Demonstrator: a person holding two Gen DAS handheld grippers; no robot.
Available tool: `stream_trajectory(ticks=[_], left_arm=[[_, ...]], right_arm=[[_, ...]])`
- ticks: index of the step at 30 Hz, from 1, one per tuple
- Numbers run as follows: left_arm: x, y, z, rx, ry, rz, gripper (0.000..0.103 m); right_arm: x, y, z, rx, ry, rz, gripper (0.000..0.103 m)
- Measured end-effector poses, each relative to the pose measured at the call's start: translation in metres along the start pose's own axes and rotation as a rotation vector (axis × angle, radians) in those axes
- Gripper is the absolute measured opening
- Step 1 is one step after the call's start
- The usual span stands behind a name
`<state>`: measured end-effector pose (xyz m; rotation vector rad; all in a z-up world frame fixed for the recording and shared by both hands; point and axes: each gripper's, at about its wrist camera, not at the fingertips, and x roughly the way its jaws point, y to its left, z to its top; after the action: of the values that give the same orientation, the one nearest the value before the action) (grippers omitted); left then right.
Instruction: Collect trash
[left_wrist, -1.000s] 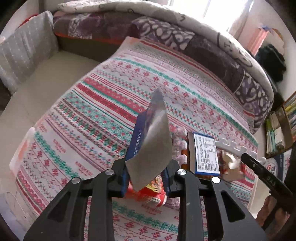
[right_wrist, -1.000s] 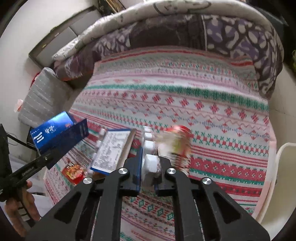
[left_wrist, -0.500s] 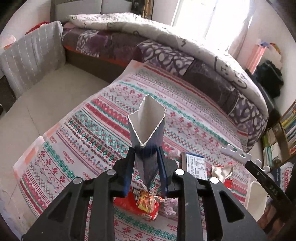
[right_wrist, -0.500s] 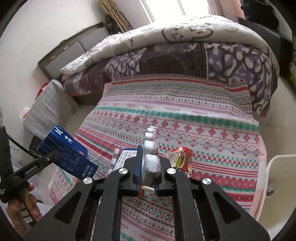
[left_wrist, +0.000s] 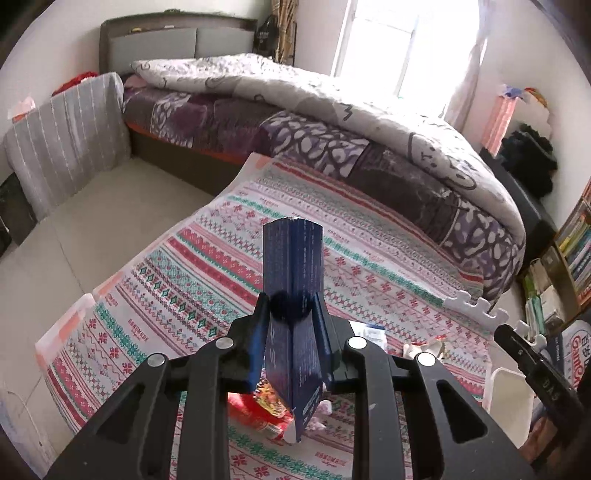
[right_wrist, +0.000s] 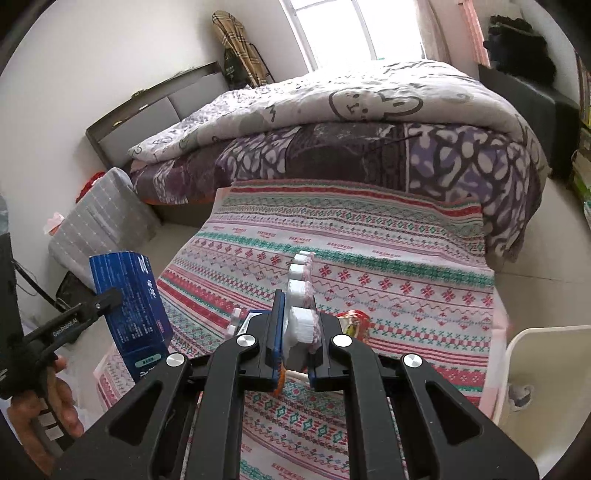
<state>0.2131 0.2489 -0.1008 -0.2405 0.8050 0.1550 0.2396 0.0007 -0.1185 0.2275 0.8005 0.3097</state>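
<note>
- The left gripper is clamped on a dark blue carton, squeezed into a creased wedge that stands upright in the centre of the left wrist view. A second ago the carton was tipped and showed its grey inside; now its printed face is turned to the camera.
- The right gripper is fully closed on a white notched foam strip, which pokes up past the fingers in the middle of the right wrist view.
- Both views now take in more of the room than a second ago: the headboard and window have come into frame and the patterned mat sits lower and farther off. I judge that both pieces are lifted clear of the floor and the carry is under way.
- Trash left on the mat: a red snack wrapper under the left gripper, and a blue-edged box at lower centre-right.
- The white bin sits at the lower right edge of the right wrist view, just off the mat's edge, with something small already in it; it looks like the drop point.
- Open room: bare floor at left of the left wrist view. The bed closes off the top of the frame and shelves crowd the right edge, so the free path to the bin seems to run low and rightward.
</note>
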Motion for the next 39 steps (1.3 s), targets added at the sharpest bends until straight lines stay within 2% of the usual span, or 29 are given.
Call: stream_trajectory(ticks=[20, 39], left_arm=[[-0.023, -0.056, -0.006, 0.055, -0.066, -0.042, 0.023], [-0.032, -0.170, -0.038, 0.220, -0.069, -0.154, 0.023]], right_arm=[[-0.045, -0.042, -0.002, 0.010, -0.055, -0.079, 0.009], [-0.095, -0.131, -0.005, 0.120, -0.074, -0.202, 0.009]])
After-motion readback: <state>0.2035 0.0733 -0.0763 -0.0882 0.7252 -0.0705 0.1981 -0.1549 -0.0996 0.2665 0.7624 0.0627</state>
